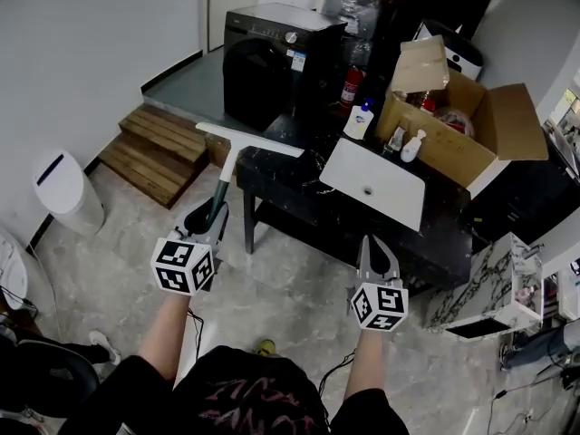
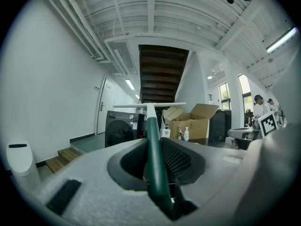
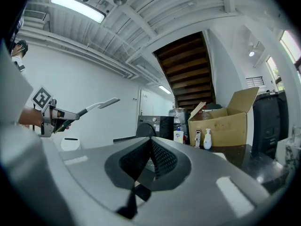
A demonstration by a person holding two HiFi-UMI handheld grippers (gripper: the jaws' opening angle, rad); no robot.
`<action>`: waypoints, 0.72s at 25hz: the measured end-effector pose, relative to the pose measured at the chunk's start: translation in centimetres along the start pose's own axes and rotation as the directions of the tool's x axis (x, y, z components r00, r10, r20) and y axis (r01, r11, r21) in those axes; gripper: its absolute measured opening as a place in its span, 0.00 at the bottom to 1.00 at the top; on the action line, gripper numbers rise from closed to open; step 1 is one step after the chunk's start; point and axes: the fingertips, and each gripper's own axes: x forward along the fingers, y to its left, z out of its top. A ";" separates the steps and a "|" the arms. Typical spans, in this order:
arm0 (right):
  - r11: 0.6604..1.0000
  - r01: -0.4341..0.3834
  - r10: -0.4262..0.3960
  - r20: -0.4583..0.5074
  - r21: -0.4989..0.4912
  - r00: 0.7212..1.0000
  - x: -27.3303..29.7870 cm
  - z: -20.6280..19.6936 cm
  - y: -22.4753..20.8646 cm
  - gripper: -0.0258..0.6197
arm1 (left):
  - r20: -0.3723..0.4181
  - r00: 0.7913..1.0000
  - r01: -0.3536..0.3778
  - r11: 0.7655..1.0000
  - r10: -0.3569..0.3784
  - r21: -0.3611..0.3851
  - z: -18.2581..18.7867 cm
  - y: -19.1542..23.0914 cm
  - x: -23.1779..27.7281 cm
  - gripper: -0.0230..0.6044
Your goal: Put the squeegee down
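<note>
Head view: the left gripper (image 1: 209,222) is clamped on the green lower handle of the squeegee (image 1: 246,141), which slants up and away from it; the white blade hangs in the air over the near left corner of the dark table (image 1: 294,187), not touching it; the right gripper (image 1: 375,250) points at the table's near edge, short of the white basin (image 1: 373,184), its jaws drawn to a point. A cardboard box (image 1: 462,120) fills the far right corner, with a spray bottle (image 1: 361,120) near the far edge.

Left gripper view: both pads press the green handle from either side; the handle runs straight out between them to the white crossbar, level against the washing machine (image 2: 120,126) and the box beyond.

Right gripper view: the jaws are closed together with nothing between them; the squeegee shows at the left, raised in the other gripper.

Risks, as I judge them: the grip sits low on the handle and far from the blade, so the head may swing or pivot in the pads on the way down; the wide blade could clip the bottle or the basin; laid too close to the left edge, it could tip off onto the floor.
</note>
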 end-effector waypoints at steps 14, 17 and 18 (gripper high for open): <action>1.000 0.007 -0.007 0.004 0.005 1.000 4.8 0.0 -5.5 0.04 | -0.019 1.000 0.008 1.000 -0.008 -0.002 0.4 -0.9 7.7 0.20; 1.000 0.020 -0.020 -0.003 0.010 1.000 6.1 -0.5 -6.5 0.04 | -0.027 0.999 0.017 1.000 -0.017 0.002 0.1 -0.7 9.7 0.20; 1.000 0.023 -0.023 -0.005 0.009 1.000 6.7 -0.6 -6.9 0.04 | -0.028 0.999 0.021 1.000 -0.020 0.003 0.1 -0.5 10.6 0.20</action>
